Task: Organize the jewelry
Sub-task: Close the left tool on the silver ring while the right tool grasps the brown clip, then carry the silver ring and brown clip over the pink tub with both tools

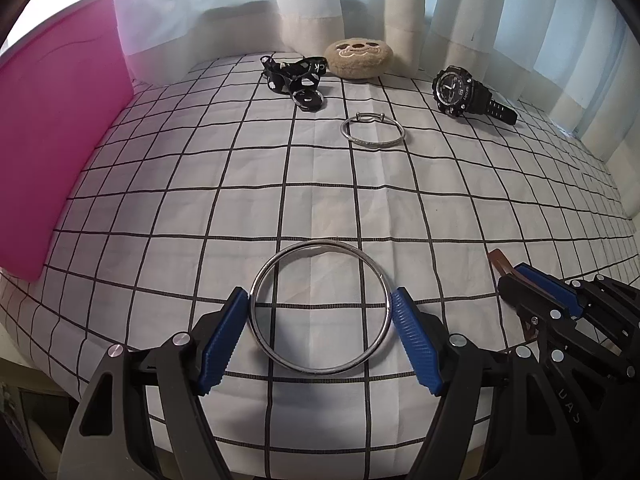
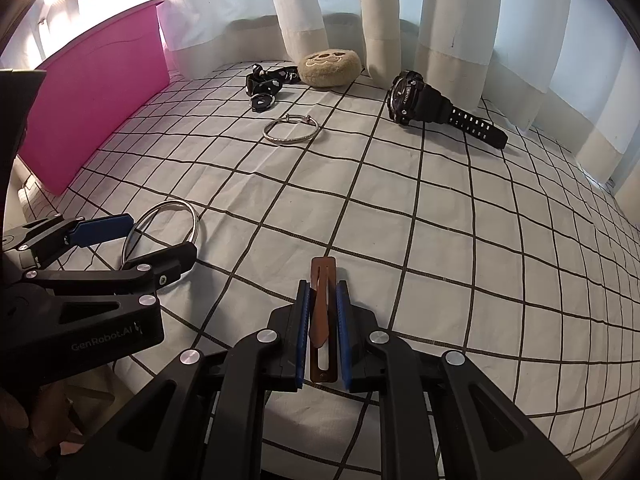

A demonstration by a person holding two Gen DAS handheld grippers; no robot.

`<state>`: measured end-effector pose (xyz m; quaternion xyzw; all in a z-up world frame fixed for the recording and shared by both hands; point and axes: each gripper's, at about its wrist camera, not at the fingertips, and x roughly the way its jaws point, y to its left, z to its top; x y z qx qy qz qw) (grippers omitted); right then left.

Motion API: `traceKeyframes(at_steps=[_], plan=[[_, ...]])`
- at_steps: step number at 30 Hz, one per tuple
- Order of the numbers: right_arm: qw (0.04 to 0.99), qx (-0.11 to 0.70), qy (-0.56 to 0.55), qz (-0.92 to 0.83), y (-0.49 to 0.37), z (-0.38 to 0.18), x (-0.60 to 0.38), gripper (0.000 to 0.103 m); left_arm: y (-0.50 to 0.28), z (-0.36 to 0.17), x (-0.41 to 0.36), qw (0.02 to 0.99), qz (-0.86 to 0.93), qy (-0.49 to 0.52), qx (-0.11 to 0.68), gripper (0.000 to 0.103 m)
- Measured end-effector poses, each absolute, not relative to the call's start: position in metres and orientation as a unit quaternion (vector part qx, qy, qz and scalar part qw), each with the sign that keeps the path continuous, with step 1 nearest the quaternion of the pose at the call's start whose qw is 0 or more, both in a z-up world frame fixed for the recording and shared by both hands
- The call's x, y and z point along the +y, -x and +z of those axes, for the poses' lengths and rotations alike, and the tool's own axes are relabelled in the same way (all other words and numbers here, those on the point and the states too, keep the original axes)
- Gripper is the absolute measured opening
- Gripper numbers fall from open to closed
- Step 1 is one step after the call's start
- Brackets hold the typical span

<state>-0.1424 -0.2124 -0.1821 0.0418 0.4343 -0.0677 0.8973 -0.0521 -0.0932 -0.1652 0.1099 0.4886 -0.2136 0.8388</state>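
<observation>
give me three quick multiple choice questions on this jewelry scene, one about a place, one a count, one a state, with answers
1. Where does the black sport watch lie?
A. inside the pink box
B. on the checked cloth, far right, near the curtain
C. between the left gripper's fingers

2. How many silver ring-shaped bangles are on the cloth?
A. one
B. two
C. four

3. What state is the right gripper in?
A. shut on a brown leather strap
B. wide open and empty
C. shut on the watch

Answers: 1 B, the watch rests on the checked cloth by the curtain. 2 B, the large silver bangle sits between the left gripper's fingers and a smaller silver bangle lies farther back. 3 A, the blue pads press the brown leather strap.
</observation>
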Motion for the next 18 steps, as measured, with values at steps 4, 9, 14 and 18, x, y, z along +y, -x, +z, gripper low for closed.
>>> traceKeyframes(at_steps=[4, 9, 14, 18], plan=[[0.899, 0.430, -0.049, -0.069, 0.143, -0.175, -0.214, 0.013, 0.049, -0.156, -0.089, 0.842, -0.213, -0.103, 0.484, 0.071], [0.903, 0.421, -0.048, -0.071, 0.140, -0.159, -0.213, 0.013, 0.042, -0.137, -0.085, 0.850, -0.213, -0.093, 0.473, 0.071], [0.910, 0.406, -0.043, -0.070, 0.135, -0.133, -0.210, 0.013, 0.033, -0.111, -0.078, 0.861, -0.214, -0.082, 0.455, 0.071], [0.918, 0.390, -0.034, -0.064, 0.126, -0.109, -0.202, 0.013, 0.023, -0.086, -0.068, 0.870, -0.210, -0.070, 0.440, 0.071]])
